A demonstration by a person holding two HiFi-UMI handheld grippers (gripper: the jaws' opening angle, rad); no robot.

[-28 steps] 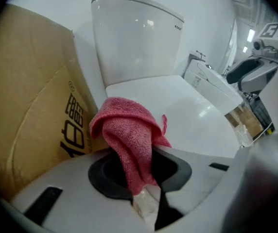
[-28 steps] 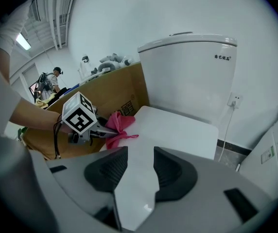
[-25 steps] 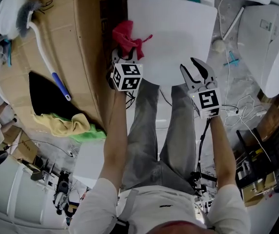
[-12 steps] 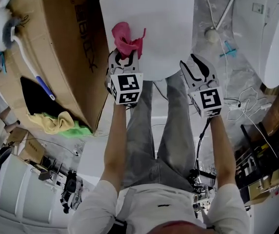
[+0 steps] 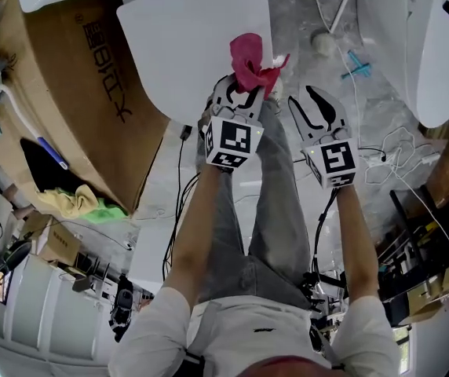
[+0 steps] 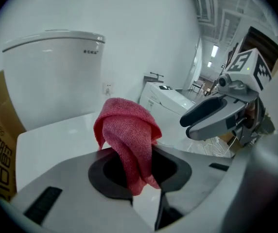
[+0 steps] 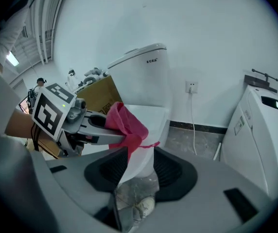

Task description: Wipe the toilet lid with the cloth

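Note:
The white toilet lid [image 5: 185, 45] lies shut at the top of the head view. My left gripper [image 5: 240, 94] is shut on a red cloth [image 5: 250, 63], which bunches up above its jaws at the lid's front right edge. In the left gripper view the cloth [image 6: 127, 135] hangs down between the jaws, with the lid [image 6: 56, 140] and the tank [image 6: 51, 72] beyond. I cannot tell whether the cloth touches the lid. My right gripper [image 5: 319, 115] hovers just right of the lid, shut and holding nothing. The right gripper view shows the cloth [image 7: 124, 123] and the left gripper [image 7: 97, 130] over the lid [image 7: 153, 118].
A large cardboard box [image 5: 91, 77] stands left of the toilet. A second white toilet [image 5: 428, 45] is at the right, with cables [image 5: 389, 155] on the floor beside it. Yellow and green rags [image 5: 75, 203] lie at the left. The person's legs are below the grippers.
My left gripper has carried the red cloth rightward from the lid's left edge to its right front edge. The right gripper has stayed in place.

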